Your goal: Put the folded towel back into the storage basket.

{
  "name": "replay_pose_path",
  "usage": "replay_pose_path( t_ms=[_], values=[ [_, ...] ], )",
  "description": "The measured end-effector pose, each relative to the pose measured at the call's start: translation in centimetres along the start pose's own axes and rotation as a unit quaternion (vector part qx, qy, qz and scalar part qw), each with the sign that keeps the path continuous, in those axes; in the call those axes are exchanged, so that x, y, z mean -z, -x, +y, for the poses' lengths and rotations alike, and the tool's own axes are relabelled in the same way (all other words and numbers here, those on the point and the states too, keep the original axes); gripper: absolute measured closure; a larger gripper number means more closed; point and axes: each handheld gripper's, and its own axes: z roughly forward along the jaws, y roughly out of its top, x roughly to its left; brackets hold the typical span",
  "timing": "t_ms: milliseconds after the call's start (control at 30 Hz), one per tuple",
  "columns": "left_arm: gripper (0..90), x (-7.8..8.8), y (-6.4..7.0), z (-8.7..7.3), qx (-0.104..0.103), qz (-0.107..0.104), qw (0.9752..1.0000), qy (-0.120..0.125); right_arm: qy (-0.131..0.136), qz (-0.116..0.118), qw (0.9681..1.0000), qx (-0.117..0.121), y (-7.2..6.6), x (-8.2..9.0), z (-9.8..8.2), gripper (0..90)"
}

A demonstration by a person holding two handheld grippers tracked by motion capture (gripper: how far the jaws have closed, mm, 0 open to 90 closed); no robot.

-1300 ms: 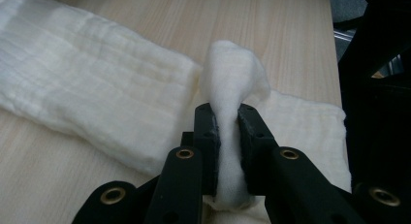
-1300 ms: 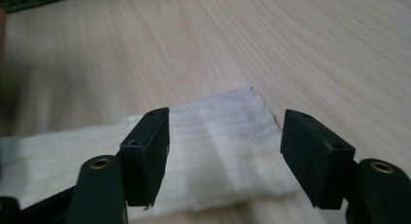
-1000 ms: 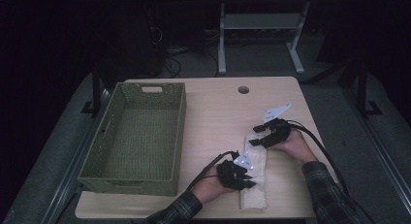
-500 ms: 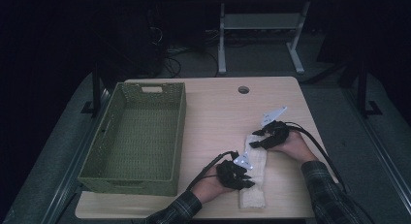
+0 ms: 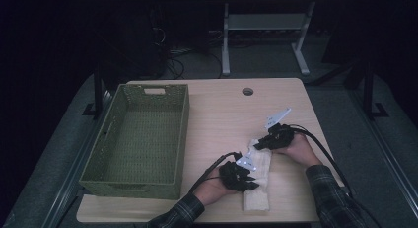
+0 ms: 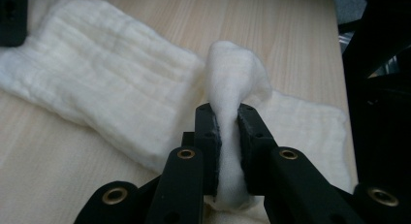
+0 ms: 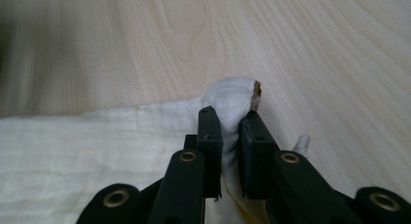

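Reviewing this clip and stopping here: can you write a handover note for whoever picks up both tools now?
Left tool: shut on a pinched fold of the white cloth, near its middle.
Right tool: jaws have just been closing and now pinch the cloth's far end.
Cloth lies flat on the table at its front right; the green basket stands at the left with nothing in it.
Done: both grips taken.
Left: probably lifting or folding the cloth, and maybe moving it to the basket.
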Motion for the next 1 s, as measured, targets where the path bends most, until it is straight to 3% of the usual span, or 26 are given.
replay_pose_path(
  t_ms=[200, 267, 400, 500, 700, 1000],
  values=[
    [80.3, 1.4, 0.2, 1.0, 0.0, 0.007, 0.9999, 0.015, 0.006, 0.002, 1.0, -0.003, 0.0, 0.9, 1.2, 81.1],
    [80.3, 2.1, 0.2, 1.3, 0.008, 0.005, 0.9997, 0.023, 0.014, 0.002, 0.9999, 0.001, 0.0, 1.3, 1.8, 81.1],
    [80.3, 3.4, 0.1, 1.7, 0.009, 0.019, 0.9996, 0.017, 0.021, 0.002, 0.9997, 0.014, 0.1, 1.8, 3.3, 81.2],
    [80.3, 4.7, 0.1, 2.0, 0.018, 0.023, 0.9993, 0.023, 0.028, 0.002, 0.9993, 0.023, 0.0, 2.0, 4.3, 81.2],
    [80.3, 7.3, 0.2, 2.9, 0.014, 0.04, 0.9988, 0.023, 0.029, -0.001, 0.9986, 0.044, -0.2, 2.2, 6.6, 81.2],
    [80.3, 11.8, -0.7, 3.5, 0.019, 0.051, 0.9979, 0.036, 0.047, -0.005, 0.9974, 0.055, -0.5, 2.5, 10.4, 81.2]
  ],
)
